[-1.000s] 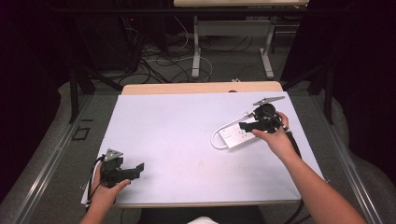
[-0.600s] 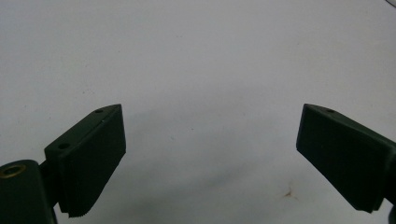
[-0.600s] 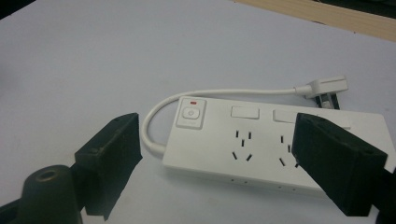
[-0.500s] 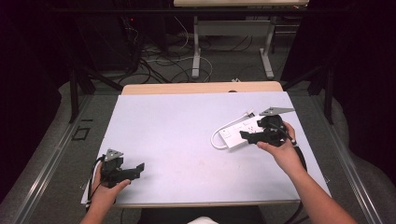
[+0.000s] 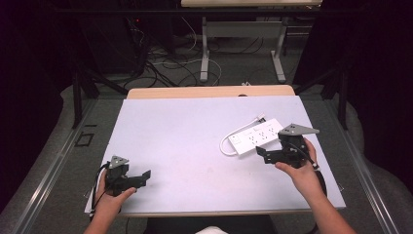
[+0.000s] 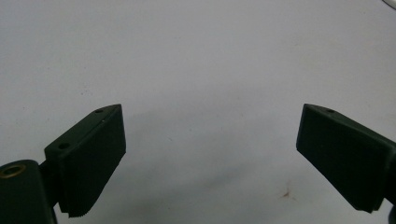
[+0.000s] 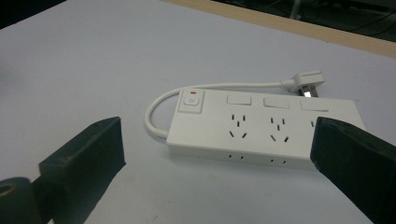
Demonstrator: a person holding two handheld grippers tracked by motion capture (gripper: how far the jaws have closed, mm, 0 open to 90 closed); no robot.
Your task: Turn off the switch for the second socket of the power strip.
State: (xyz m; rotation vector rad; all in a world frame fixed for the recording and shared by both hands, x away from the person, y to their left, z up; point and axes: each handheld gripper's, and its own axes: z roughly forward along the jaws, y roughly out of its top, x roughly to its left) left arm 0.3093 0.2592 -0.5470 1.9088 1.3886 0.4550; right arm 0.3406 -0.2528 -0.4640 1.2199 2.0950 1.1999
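While the left gripper (image 5: 144,174) sits near the table's (image 5: 195,131) front left edge, jaws wide apart over bare surface, the right gripper (image 5: 260,154) is held just in front of the white power strip (image 5: 256,136), jaws spread, nothing between them. Strip lies flat right of centre, cord (image 7: 210,88) looped behind, plug (image 7: 306,80) beside it.

So the table (image 5: 195,141) has a pale grey-white top with a light wood strip along the far edge. Lying flat on it, over on the right side, is a white power strip (image 5: 256,137) with its short cord (image 7: 219,88) looped round to the plug (image 7: 306,78).
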